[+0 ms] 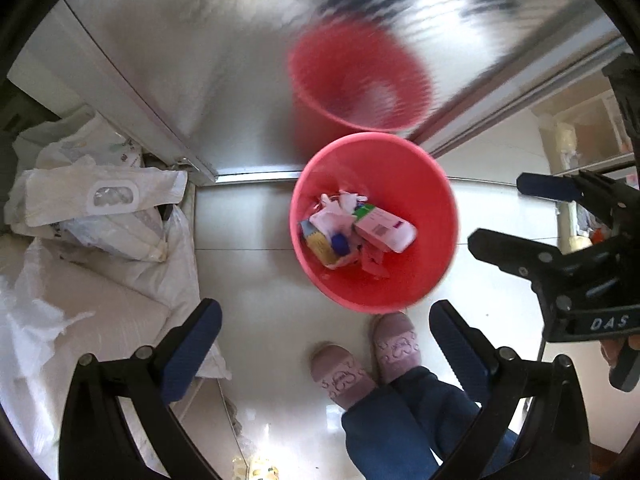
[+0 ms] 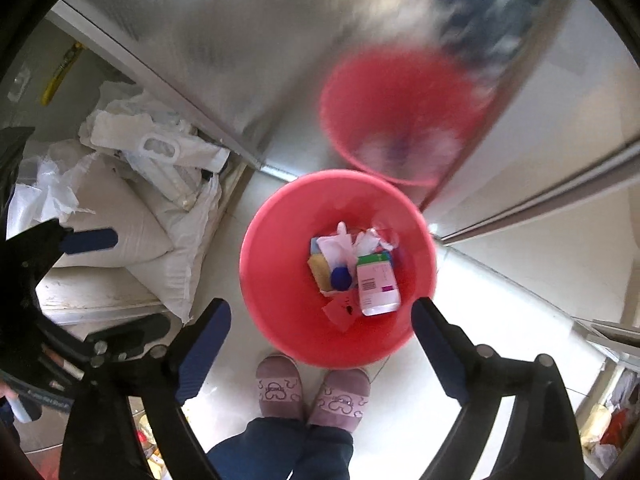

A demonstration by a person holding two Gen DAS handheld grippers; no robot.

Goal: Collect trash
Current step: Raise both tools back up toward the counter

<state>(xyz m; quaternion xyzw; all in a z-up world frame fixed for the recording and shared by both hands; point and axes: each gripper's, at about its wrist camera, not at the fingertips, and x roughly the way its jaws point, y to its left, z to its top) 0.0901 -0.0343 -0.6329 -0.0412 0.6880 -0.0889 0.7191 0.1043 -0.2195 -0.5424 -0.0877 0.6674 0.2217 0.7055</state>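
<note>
A red bin (image 1: 420, 184) (image 2: 280, 240) stands on the pale floor below both grippers. In it lie a white box with green and purple print (image 1: 384, 226) (image 2: 376, 284), a blue cap (image 1: 340, 244) (image 2: 341, 278), a yellow sponge (image 1: 320, 246) (image 2: 320, 272) and crumpled white tissue (image 1: 340, 208) (image 2: 340, 244). My left gripper (image 1: 324, 312) (image 2: 120, 284) points down, open and empty. My right gripper (image 2: 320, 308) (image 1: 500, 212) hangs over the bin, open wide with nothing between its fingers.
A shiny metal door (image 1: 240, 80) behind the bin mirrors it as a blurred red shape (image 1: 360, 84). White sacks and plastic bags (image 1: 100, 208) (image 2: 152, 184) pile up at the left. The person's slippers (image 1: 396, 344) (image 2: 276, 388) stand just in front of the bin.
</note>
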